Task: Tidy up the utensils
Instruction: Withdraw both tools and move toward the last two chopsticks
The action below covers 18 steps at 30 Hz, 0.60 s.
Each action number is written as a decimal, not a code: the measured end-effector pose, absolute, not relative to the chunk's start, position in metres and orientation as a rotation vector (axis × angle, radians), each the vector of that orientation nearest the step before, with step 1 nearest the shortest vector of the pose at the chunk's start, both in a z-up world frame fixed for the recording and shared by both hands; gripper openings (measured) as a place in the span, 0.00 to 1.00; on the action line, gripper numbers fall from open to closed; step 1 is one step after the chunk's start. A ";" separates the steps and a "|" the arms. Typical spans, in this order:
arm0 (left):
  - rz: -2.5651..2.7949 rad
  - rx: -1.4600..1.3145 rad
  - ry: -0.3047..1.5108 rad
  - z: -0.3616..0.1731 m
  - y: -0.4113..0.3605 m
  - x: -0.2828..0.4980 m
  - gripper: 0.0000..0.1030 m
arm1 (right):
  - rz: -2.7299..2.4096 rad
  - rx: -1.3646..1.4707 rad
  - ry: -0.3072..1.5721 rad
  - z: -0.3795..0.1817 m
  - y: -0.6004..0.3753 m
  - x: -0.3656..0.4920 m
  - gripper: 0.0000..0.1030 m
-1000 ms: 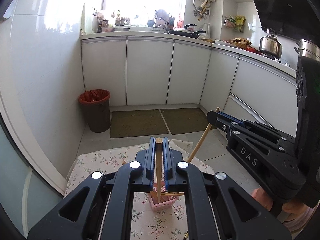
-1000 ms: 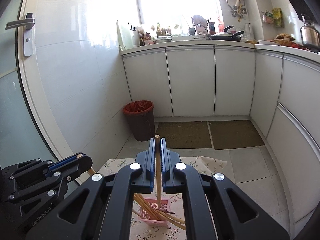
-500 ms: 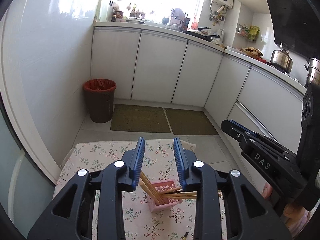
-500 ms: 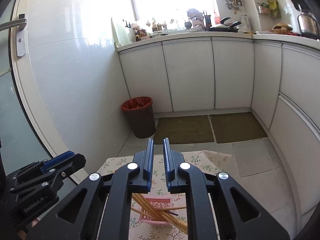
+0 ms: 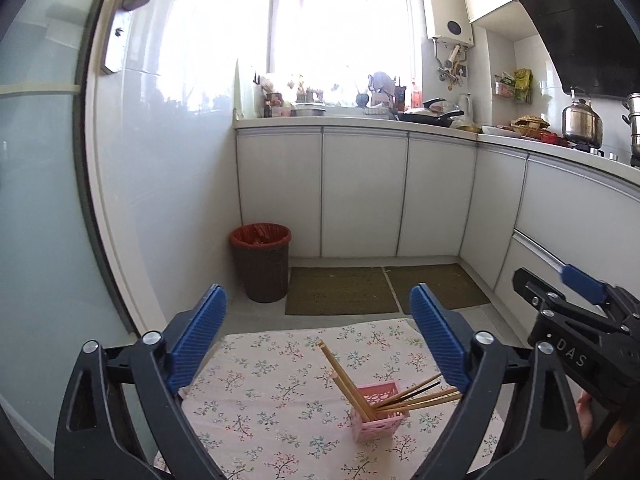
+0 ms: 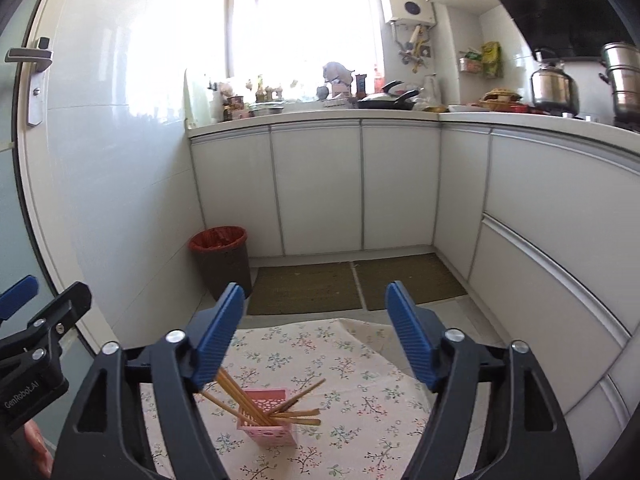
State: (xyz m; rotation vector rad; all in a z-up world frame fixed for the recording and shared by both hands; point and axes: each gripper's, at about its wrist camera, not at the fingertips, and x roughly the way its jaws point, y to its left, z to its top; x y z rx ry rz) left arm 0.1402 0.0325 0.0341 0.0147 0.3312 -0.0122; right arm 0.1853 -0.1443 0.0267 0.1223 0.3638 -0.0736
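Against the wall on the far left stands a dark bin with a red liner [image 5: 261, 266], on the floor beyond the table and no part of the job. Nearer, the left gripper [image 5: 318, 344] hangs above the table's left half with its blue pads spread wide and nothing between them, seemingly held high so as to stay clear of the sticks below.

The floral tablecloth [image 5: 256, 384] covers the table, and on it, toward the near right corner in the left wrist view, sits the pink holder [image 5: 379, 412]. The chopsticks [image 5: 348, 376] stand in it, fanned: several lean back and left, the rest lie low over the right rim. They splay because the holder is short and wide, so nothing keeps them upright. How many there are is hard to count where they overlap.

Further right, the right gripper [image 6: 316, 338] is likewise wide apart and empty, poised over the holder [image 6: 269, 424]. Its camera shows no stray utensil on the cloth [image 6: 360, 392], so the sorting looks about finished, though the near edge of the table is hidden behind the grippers.
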 end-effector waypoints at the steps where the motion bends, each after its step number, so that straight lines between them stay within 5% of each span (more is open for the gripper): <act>1: -0.004 0.021 0.322 0.032 0.032 0.136 0.92 | -0.097 0.118 0.351 0.025 -0.146 0.178 0.79; 10: -0.012 0.035 0.369 0.016 0.022 0.117 0.93 | -0.196 0.114 0.338 0.013 -0.154 0.137 0.94; 18: -0.030 0.069 0.434 -0.002 0.010 0.111 0.93 | -0.210 0.150 0.415 -0.017 -0.171 0.110 0.94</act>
